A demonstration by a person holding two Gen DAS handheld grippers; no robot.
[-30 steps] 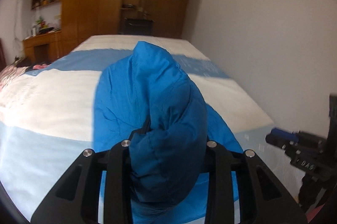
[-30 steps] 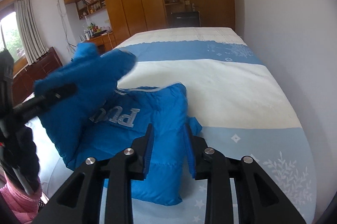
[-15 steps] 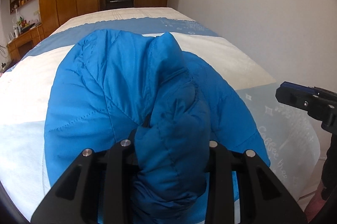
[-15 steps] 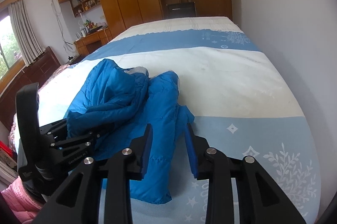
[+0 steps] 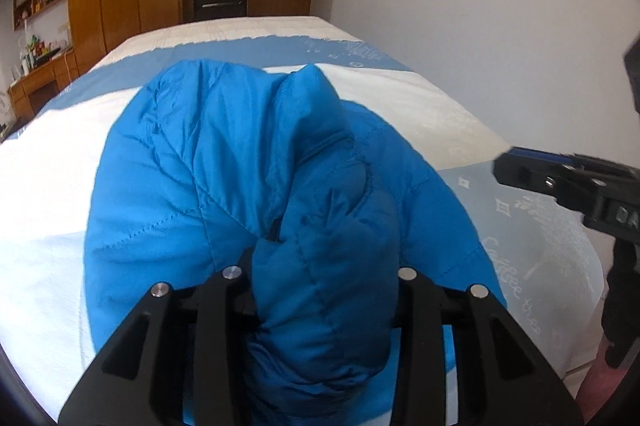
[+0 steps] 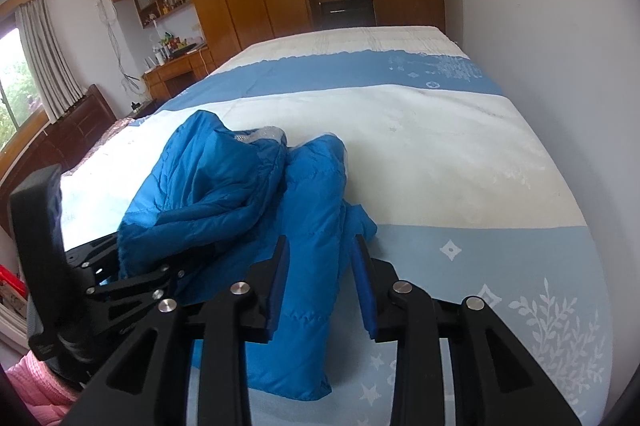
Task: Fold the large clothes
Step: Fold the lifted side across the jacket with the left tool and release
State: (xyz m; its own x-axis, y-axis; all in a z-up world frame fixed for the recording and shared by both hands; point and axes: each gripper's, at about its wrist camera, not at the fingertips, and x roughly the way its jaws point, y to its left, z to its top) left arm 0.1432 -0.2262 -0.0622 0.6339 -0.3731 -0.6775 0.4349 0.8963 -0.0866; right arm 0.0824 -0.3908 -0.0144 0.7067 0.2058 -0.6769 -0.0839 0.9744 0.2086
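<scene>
My left gripper [image 5: 324, 290] has lowered the bunched blue puffer jacket [image 5: 224, 161] onto the bed [image 5: 48, 185], jaws just easing yet pinching it; my right gripper [image 6: 320, 286], easing apart, straddles its nearer sleeve [image 6: 312, 266] running straight ahead.

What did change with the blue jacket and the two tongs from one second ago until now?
The left tongs brought the lifted part of the blue jacket down onto the bed, folding it over; the printed lettering is now covered. Both tongs' jaws have just been opening, with fabric between each pair. The right tongs stayed in place.
</scene>
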